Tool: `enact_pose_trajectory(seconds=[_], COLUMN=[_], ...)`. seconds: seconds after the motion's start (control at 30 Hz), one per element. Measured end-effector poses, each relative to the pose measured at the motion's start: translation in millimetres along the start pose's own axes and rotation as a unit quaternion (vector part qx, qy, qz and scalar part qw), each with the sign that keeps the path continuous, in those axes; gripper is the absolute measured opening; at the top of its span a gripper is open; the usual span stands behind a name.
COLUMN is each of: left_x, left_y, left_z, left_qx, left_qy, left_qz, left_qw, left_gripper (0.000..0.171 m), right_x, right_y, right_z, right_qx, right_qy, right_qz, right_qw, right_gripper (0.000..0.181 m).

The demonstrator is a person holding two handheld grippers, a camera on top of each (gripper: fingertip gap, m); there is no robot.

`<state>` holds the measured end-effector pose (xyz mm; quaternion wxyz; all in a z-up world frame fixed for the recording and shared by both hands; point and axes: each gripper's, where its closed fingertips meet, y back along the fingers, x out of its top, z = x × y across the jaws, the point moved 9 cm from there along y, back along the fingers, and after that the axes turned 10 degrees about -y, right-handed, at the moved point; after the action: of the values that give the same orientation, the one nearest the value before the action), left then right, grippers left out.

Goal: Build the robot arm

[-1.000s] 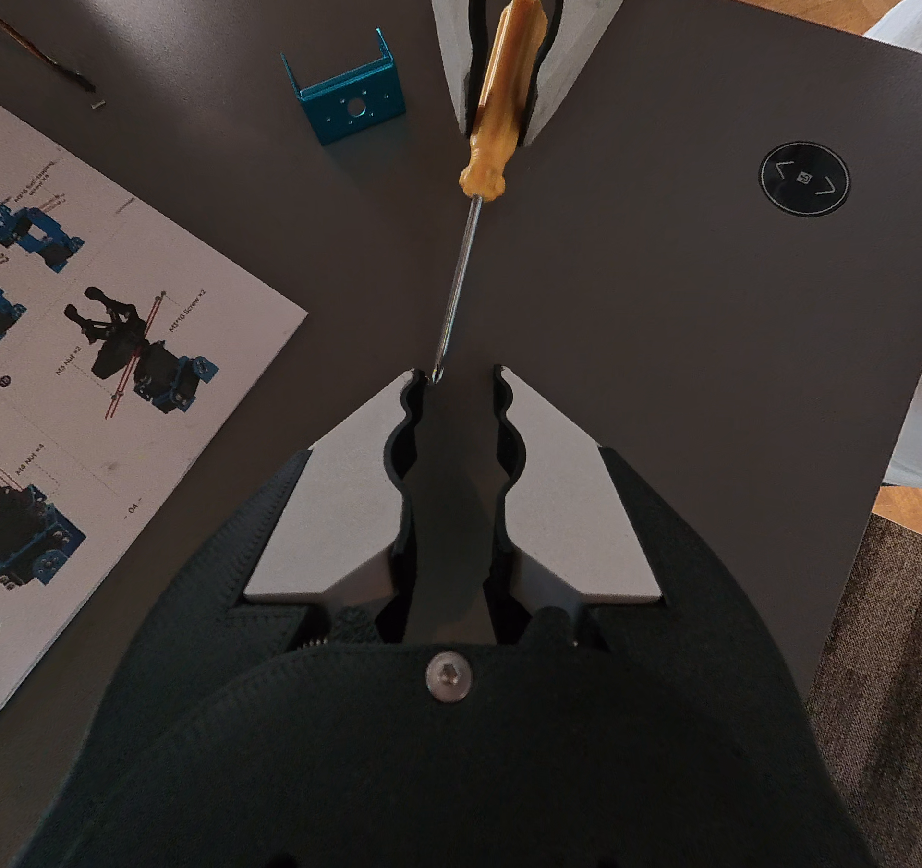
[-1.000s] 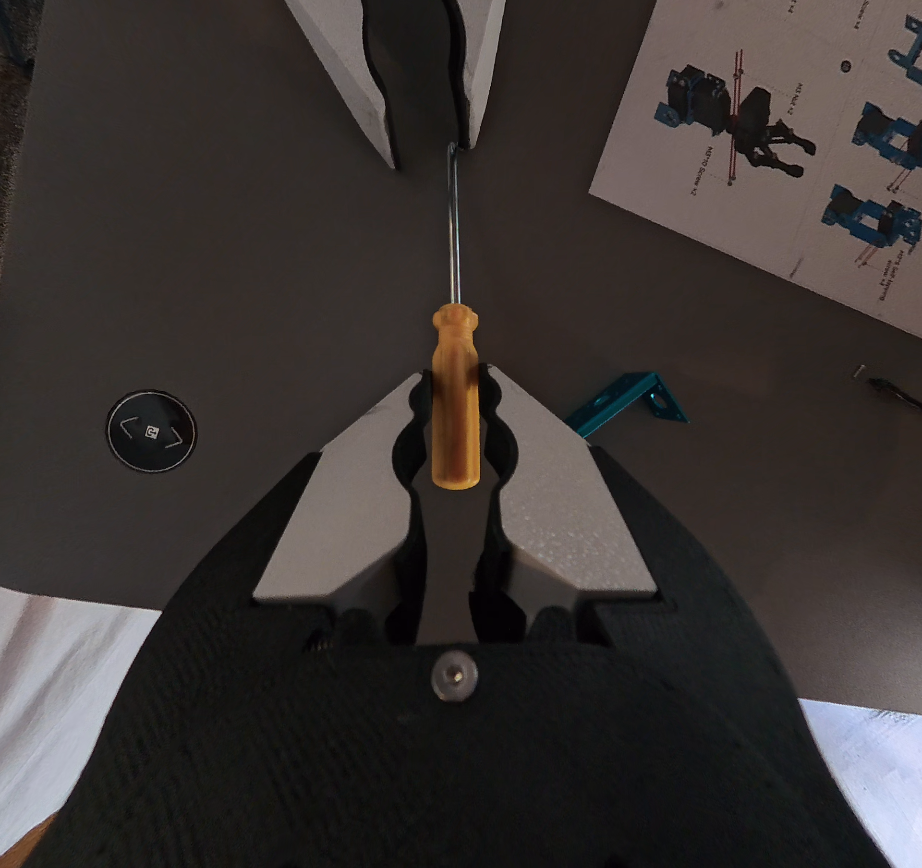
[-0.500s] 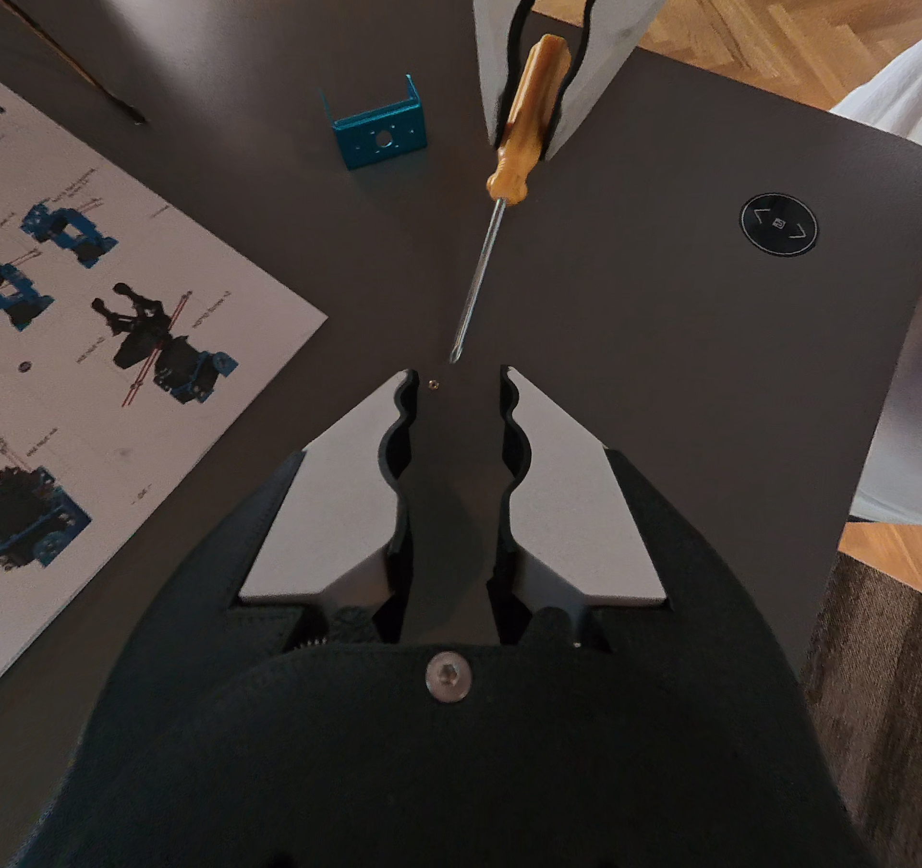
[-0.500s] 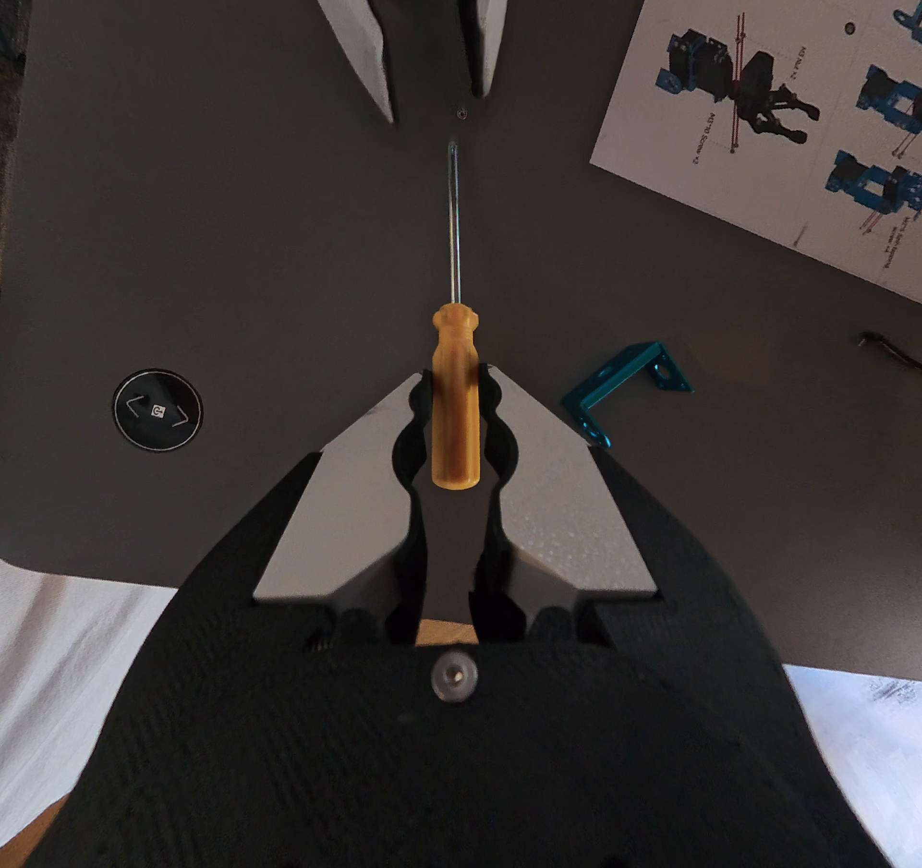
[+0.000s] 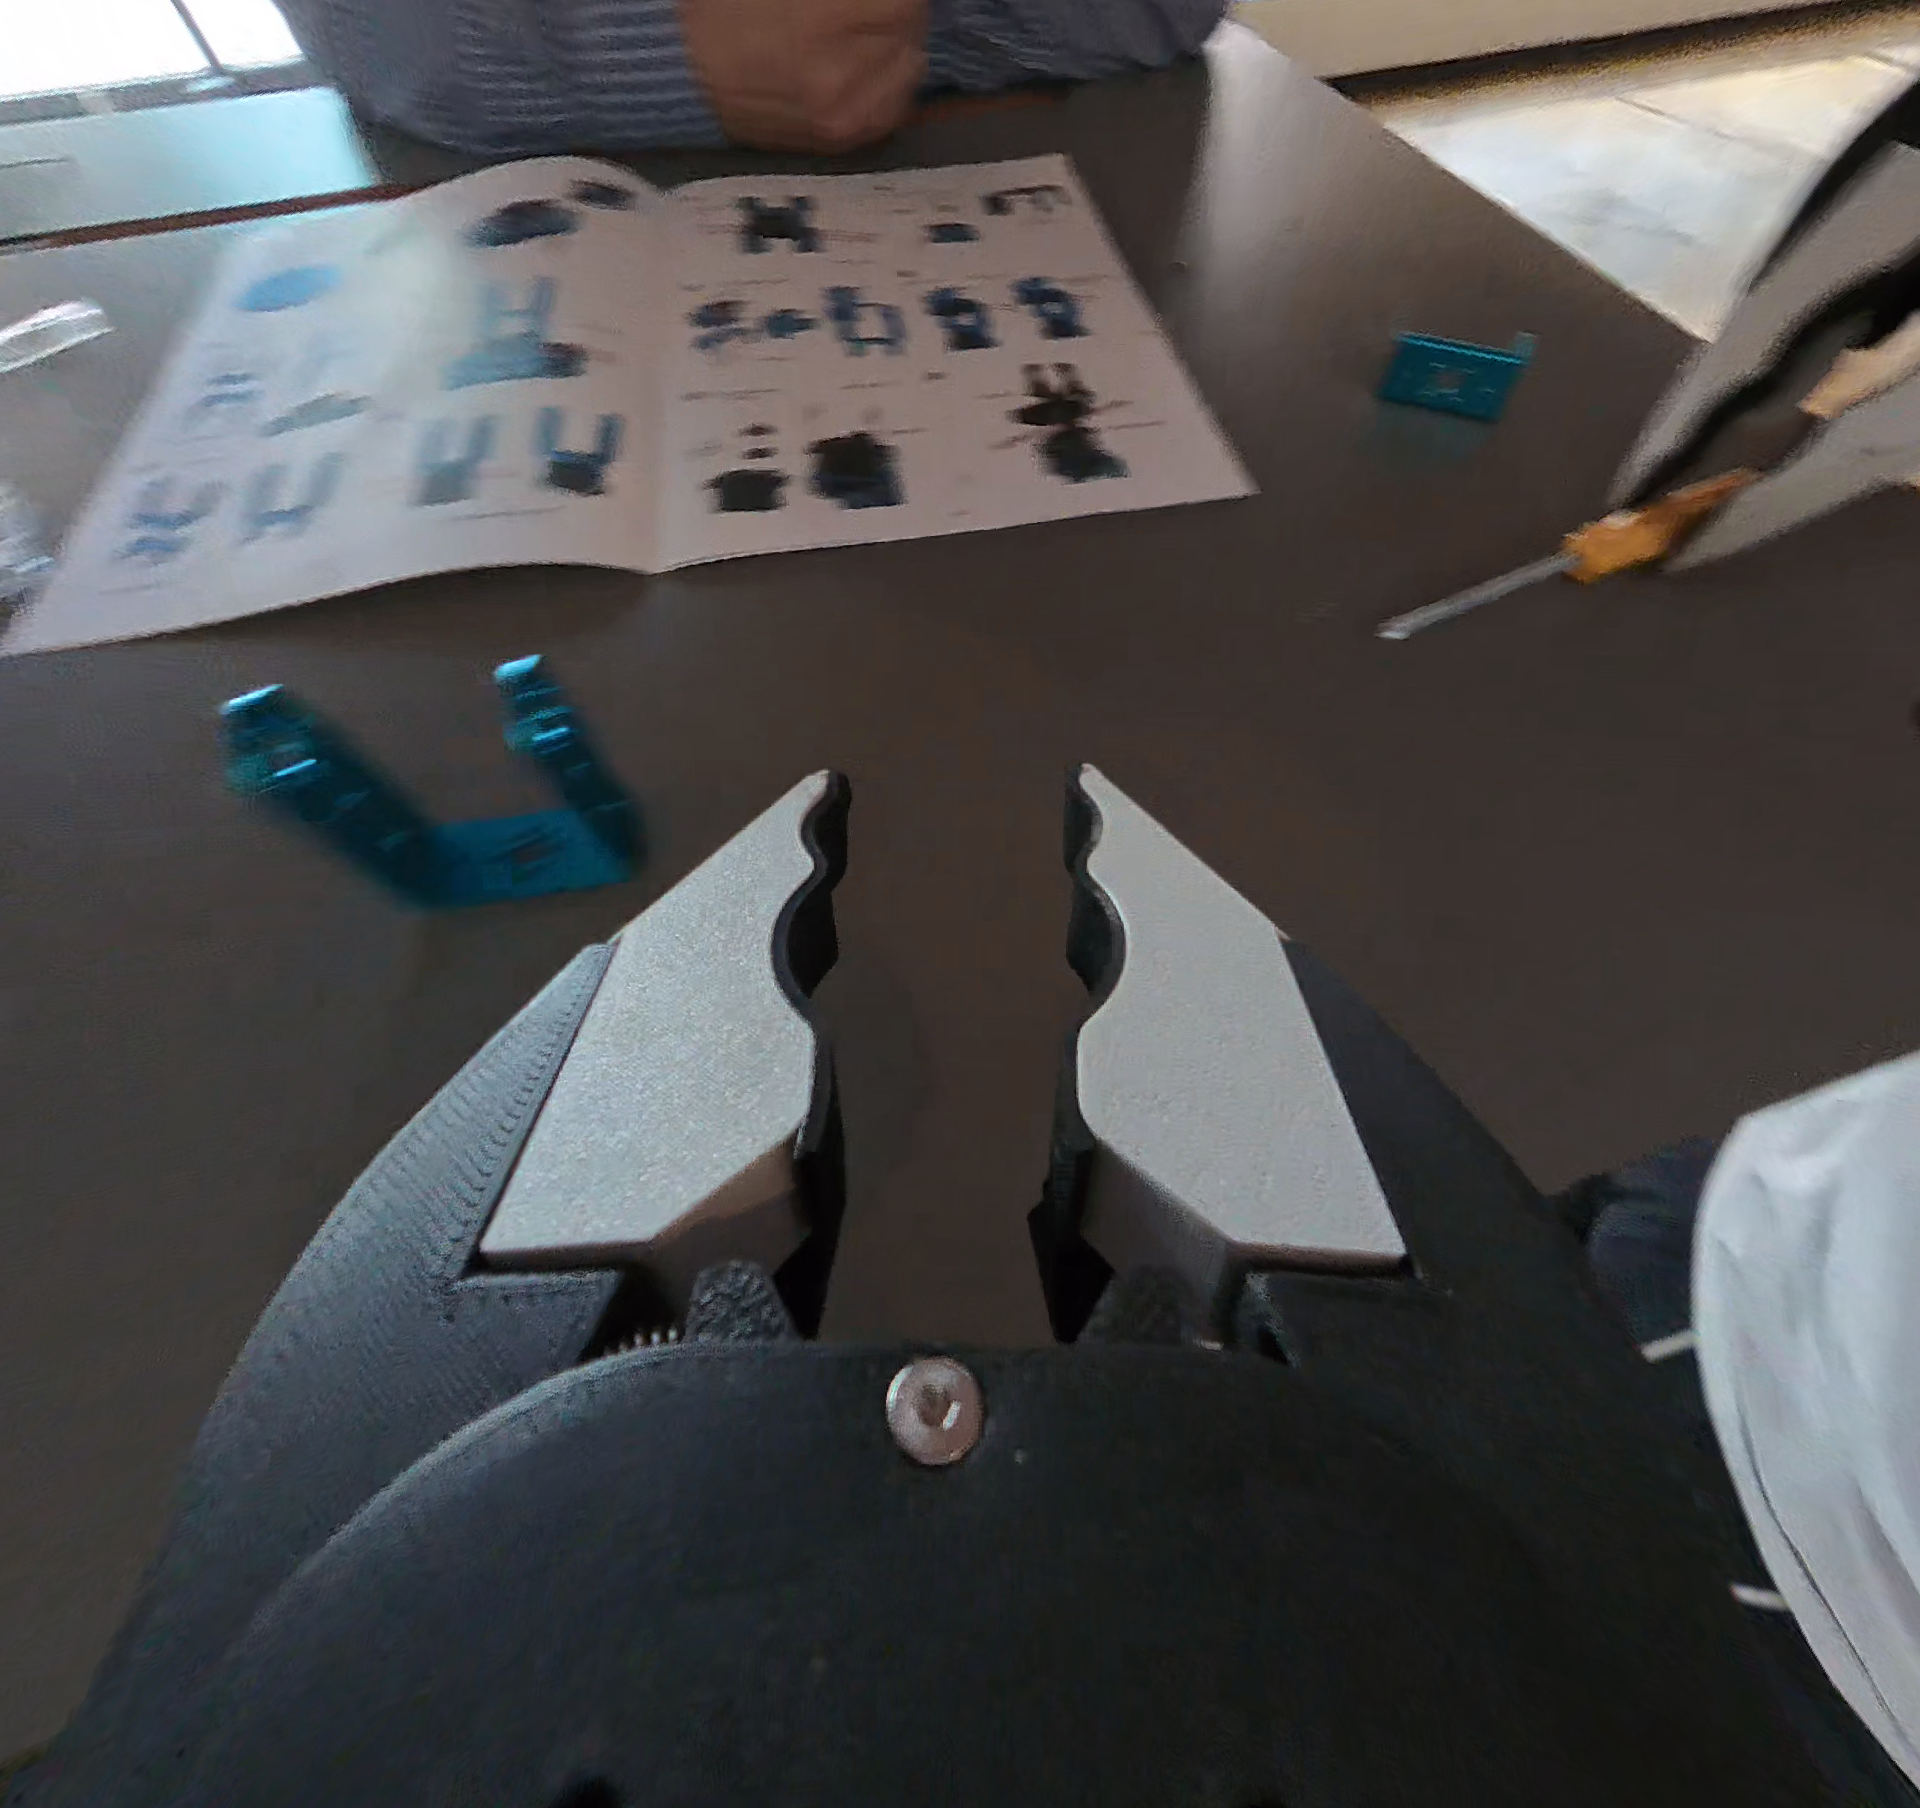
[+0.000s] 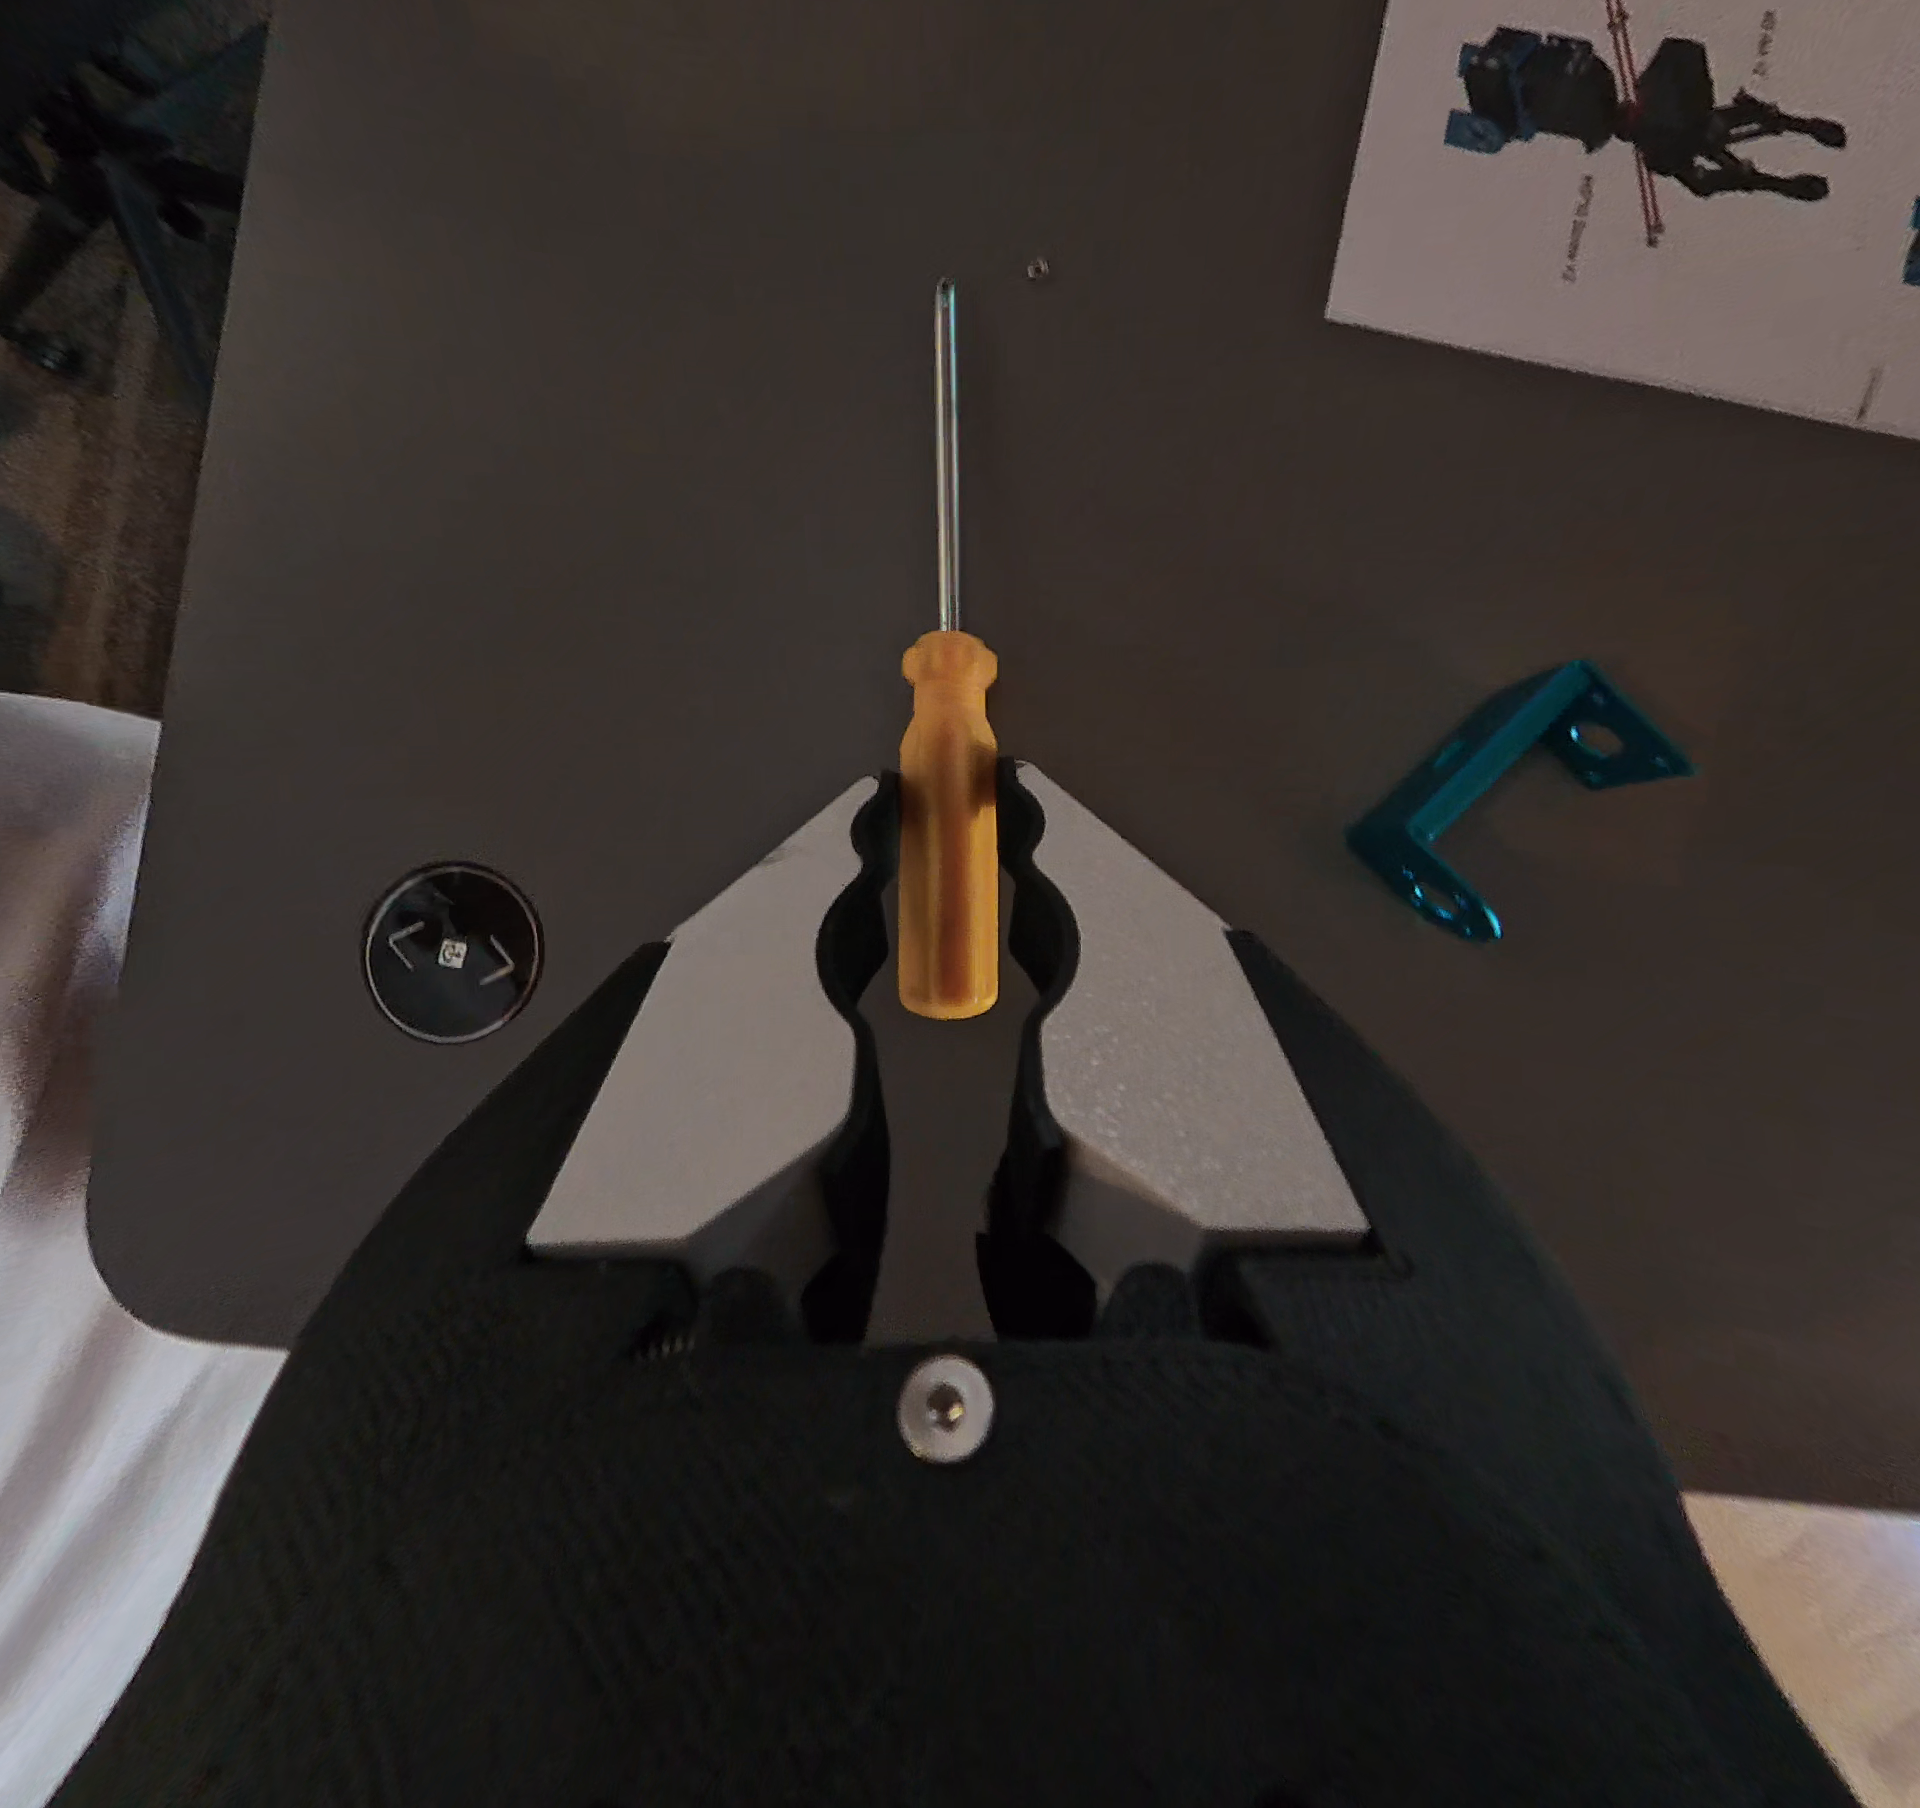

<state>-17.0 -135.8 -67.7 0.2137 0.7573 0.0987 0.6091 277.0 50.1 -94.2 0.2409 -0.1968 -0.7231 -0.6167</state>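
- right gripper (image 6: 948,771) pinching the amber-handled screwdriver (image 6: 948,854), shaft pointing far
- left gripper (image 5: 956,787) spread, empty, blue U-bracket (image 5: 436,802) just left

The left wrist view skims low across the dark table (image 5: 1039,678) toward an open booklet (image 5: 665,376), all of it blurred. The right wrist view looks steeply down from above. Both catch the screwdriver (image 6: 945,823) and a blue bracket (image 6: 1507,802).
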Motion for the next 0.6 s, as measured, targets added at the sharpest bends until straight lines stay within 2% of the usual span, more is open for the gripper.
enact_pose_trajectory(seconds=[0.13,0.23,0.33,0.53,0.6], left_x=[-10.4,-10.5,-6.8,-12.3,-14.7], left_y=[5.2,-7.3,-21.6,-49.5,-54.7], left_z=[-48.5,-57.4,-62.4,-74.4,-80.1], left_qx=[0.059,0.064,0.083,0.021,0.005], left_qy=[0.044,0.061,0.057,0.039,0.032], left_qz=[-0.028,-0.020,-0.038,-0.076,-0.082], left_qw=[0.997,0.996,0.994,0.996,0.996], left_gripper=[0.048,0.047,0.047,0.034,0.018], right_x=[8.1,11.2,11.7,10.4,12.2], right_y=[-6.9,-9.5,-11.4,-10.6,-7.5], right_z=[-1.2,0.4,3.7,10.3,8.4], right_qx=[0.011,0.016,0.022,0.032,0.022], right_qy=[0.024,0.044,0.052,0.016,0.000], right_qz=[-0.005,-0.003,0.010,0.026,0.046], right_qw=[1.000,0.999,0.998,0.999,0.999], right_gripper=[0.018,0.018,0.020,0.032,0.036])
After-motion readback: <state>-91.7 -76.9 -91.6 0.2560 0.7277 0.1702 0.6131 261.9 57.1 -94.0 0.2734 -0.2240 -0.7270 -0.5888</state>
